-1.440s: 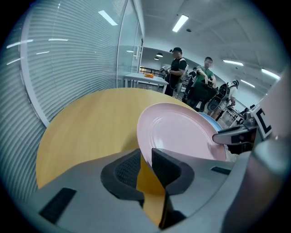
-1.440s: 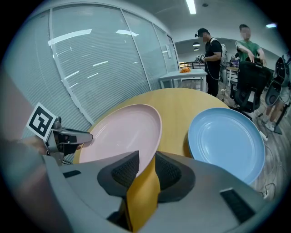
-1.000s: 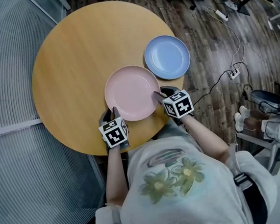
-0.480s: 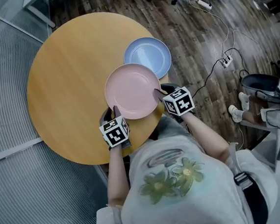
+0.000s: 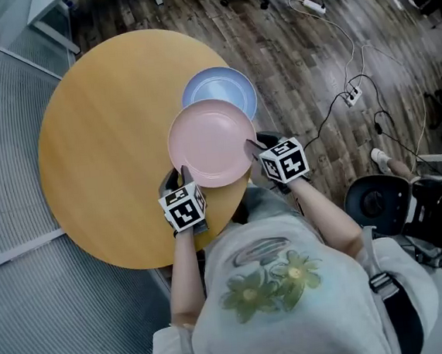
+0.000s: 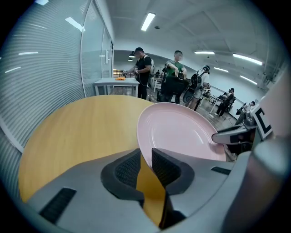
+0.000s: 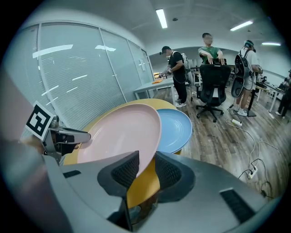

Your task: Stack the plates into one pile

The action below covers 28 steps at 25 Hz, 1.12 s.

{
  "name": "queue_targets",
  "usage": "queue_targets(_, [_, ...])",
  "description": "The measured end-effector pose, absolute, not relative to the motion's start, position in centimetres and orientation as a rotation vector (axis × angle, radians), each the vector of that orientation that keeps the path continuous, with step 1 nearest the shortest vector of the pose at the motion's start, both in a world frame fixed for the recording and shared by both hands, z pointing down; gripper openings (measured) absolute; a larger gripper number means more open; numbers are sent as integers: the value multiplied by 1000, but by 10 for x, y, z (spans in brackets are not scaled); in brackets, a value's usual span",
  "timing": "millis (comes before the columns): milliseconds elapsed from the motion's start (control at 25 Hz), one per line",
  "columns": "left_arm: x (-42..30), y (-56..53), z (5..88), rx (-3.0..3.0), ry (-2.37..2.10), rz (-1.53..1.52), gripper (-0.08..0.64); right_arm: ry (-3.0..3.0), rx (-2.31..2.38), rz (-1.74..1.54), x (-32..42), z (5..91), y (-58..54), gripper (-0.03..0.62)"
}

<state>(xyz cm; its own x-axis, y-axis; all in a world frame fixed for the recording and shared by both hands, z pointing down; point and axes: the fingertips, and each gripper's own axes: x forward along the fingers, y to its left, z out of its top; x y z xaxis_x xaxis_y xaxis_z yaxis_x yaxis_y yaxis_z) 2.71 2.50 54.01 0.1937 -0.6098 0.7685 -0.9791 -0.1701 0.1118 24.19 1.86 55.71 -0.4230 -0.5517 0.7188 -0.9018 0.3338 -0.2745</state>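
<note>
The pale pink round plate [image 5: 211, 144] sits in the middle of the head view, gripped at two opposite points of its rim. The left gripper [image 5: 182, 174] is clenched on the plate's lower-left edge and the right gripper [image 5: 251, 148] on its right edge (each gripper view shows the rim pinched between that gripper's jaws). The plate is held clear of the round light-wood table [image 5: 101, 145] and looks tilted in the right gripper view. Its far edge overlaps the near part of the light blue round plate [image 5: 220, 87], which lies flat on the table close to the table's upper-right edge. Whether the two plates touch cannot be told. At the lower right of the head view a black office chair [image 5: 375, 204] stands on the dark wood-plank floor [image 5: 303, 55].
</note>
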Motion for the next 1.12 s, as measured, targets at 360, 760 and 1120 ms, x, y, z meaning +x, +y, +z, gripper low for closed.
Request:
queue_targets(360, [59, -12, 547, 1866, -1481, 776, 84, -2089, 1264, 889, 274, 565, -20, 130])
queue_targets(760, [95, -124, 513, 1997, -1514, 737, 87, -2139, 1333, 817, 309, 536, -124, 130])
queue_targets(1120, [117, -168, 527, 2010, -1449, 759, 95, -2125, 1339, 814, 331, 547, -169, 130])
